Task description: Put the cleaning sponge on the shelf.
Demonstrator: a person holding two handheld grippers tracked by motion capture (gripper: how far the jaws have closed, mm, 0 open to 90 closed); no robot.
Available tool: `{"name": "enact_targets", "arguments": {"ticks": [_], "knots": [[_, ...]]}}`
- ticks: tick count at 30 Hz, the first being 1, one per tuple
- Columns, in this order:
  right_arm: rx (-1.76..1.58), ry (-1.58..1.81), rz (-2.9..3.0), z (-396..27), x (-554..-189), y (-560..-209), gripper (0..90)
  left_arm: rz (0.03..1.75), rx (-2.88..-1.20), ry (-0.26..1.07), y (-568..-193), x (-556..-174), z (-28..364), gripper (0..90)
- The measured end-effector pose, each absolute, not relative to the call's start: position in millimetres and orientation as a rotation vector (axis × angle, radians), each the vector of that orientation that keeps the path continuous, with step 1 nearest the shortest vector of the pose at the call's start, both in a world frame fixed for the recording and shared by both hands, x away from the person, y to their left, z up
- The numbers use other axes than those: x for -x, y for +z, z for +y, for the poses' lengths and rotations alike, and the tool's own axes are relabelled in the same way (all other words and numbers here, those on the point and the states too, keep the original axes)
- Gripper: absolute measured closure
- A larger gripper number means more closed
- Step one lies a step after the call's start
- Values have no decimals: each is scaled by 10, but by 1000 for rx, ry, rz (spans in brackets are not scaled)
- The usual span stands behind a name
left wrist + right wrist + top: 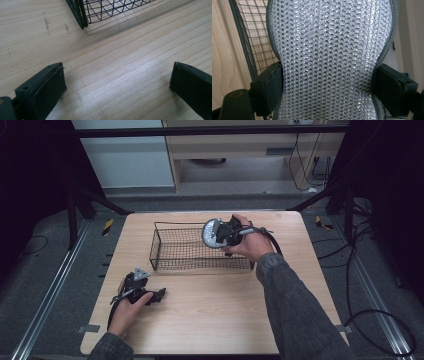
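R gripper (226, 236) is clamped on a silvery mesh pad (212, 233) w/ grey edging, held over the wire basket (165, 262) at its right end. L gripper (159, 295) rests on the counter (210, 315), jaws wide, nothing in them. Risk, imo: the floppy pad snags the basket rim or slips, since it's pinched only at its narrow waist.

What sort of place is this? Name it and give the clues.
Probably a lab or workshop recording station, not a home: a small wooden table set inside a dark metal frame, loose cables trailing over grey carpet, and a hand-held right gripper holding a silvery mesh pad over a wire basket.
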State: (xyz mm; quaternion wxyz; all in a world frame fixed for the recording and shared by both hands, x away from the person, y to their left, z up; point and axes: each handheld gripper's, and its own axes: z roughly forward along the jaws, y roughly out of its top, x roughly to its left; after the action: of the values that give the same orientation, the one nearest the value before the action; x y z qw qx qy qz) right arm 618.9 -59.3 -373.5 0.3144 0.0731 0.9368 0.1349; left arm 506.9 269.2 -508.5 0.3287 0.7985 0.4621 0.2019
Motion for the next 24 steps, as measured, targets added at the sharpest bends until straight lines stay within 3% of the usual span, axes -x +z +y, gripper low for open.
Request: {"name": "enact_targets", "arguments": {"ticks": [24], "knots": [[-193,315,2481,-550,-6239,-3851,143,1209,-2090,528,-5085,-5070,2691,0]]}}
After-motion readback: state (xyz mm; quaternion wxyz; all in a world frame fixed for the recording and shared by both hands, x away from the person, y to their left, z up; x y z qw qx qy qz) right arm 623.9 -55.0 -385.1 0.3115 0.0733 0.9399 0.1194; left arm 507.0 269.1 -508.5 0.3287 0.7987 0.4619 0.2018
